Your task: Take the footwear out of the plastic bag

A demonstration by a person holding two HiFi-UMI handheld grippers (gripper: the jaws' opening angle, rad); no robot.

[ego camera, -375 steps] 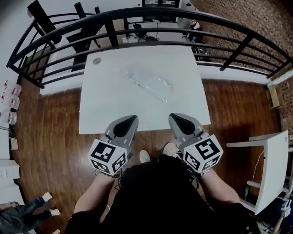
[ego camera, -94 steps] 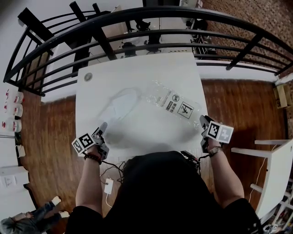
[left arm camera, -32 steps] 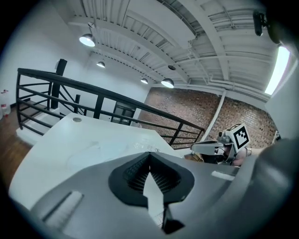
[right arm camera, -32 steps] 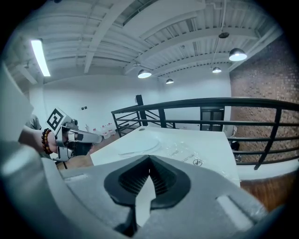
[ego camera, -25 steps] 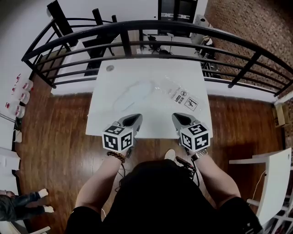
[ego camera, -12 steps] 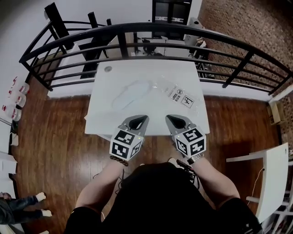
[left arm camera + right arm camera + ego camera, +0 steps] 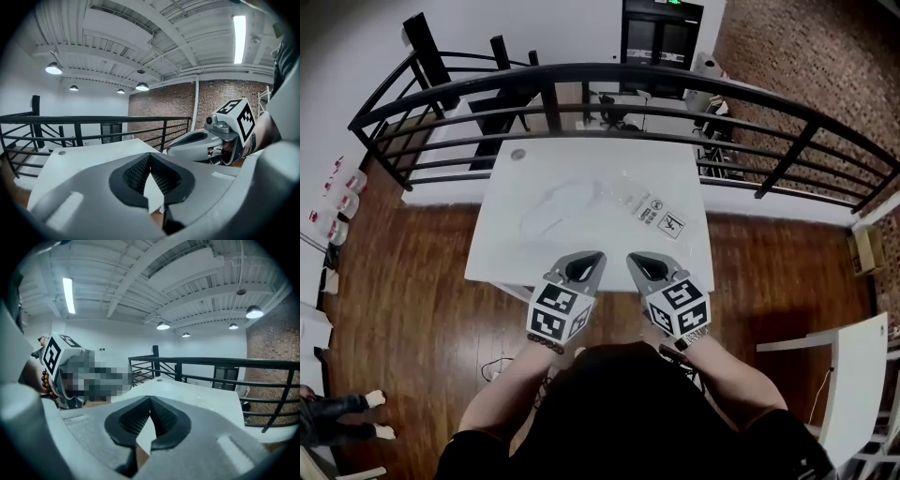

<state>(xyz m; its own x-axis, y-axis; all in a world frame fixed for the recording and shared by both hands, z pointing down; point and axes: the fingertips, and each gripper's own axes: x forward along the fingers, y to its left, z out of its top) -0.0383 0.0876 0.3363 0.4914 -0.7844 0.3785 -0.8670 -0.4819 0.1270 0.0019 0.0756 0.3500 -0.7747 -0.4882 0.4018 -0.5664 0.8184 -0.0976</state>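
Left gripper (image 7: 592,255) and right gripper (image 7: 634,257), jaws closed on nothing, side by side at white rectangular table's (image 7: 591,169) near edge; flat white footwear (image 7: 553,208) lies left of clear printed plastic bag (image 7: 654,210)

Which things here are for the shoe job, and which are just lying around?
For the job: white footwear, plastic bag, left hand-held gripper, right hand-held gripper.
Just lying about: small round disc, bottles, black railing.

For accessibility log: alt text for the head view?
From above, a person holds the left gripper and right gripper, both shut, side by side before a white table where a white slipper lies beside a clear plastic bag.
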